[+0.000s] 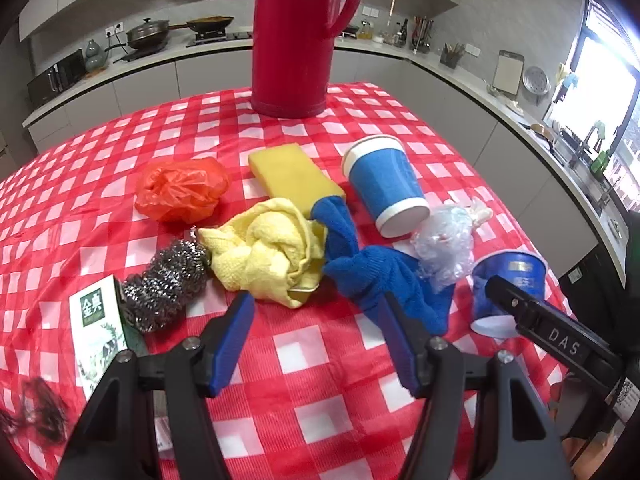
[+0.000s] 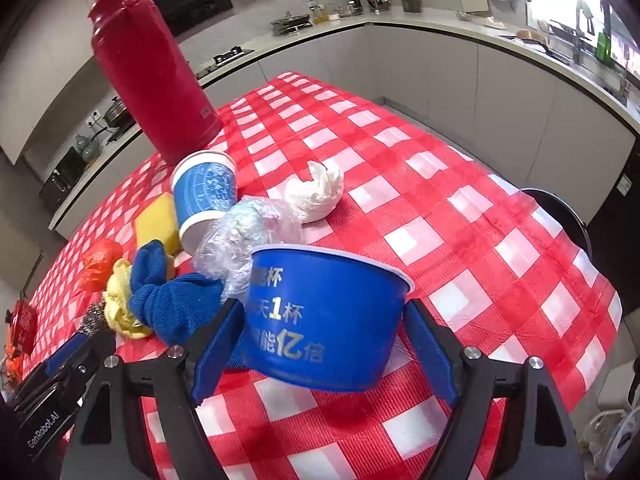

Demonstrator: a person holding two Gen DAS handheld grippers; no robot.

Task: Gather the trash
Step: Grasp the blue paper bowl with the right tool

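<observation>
1. Looking down my right gripper (image 2: pixel 324 344), I see its jaws spread wide around a blue paper bowl (image 2: pixel 320 316) lying tilted on the red checked tablecloth (image 2: pixel 460 208); I cannot tell whether the pads press on its wall.
2. My left gripper (image 1: pixel 316 340) hangs with jaws roughly half open and nothing between them, just short of a blue cloth (image 1: pixel 376 276) and a yellow cloth (image 1: pixel 272 256).
3. A blue paper cup (image 1: pixel 384 188) lies on its side beside a yellow sponge (image 1: pixel 292 176).
4. Crumpled clear plastic (image 1: pixel 444 244) sits between cup and bowl.
5. An orange plastic bag (image 1: pixel 180 192), a steel scourer (image 1: pixel 168 284) and a small green carton (image 1: pixel 100 340) lie to the left.
6. A red thermos (image 1: pixel 296 36) stands upright behind everything.
</observation>
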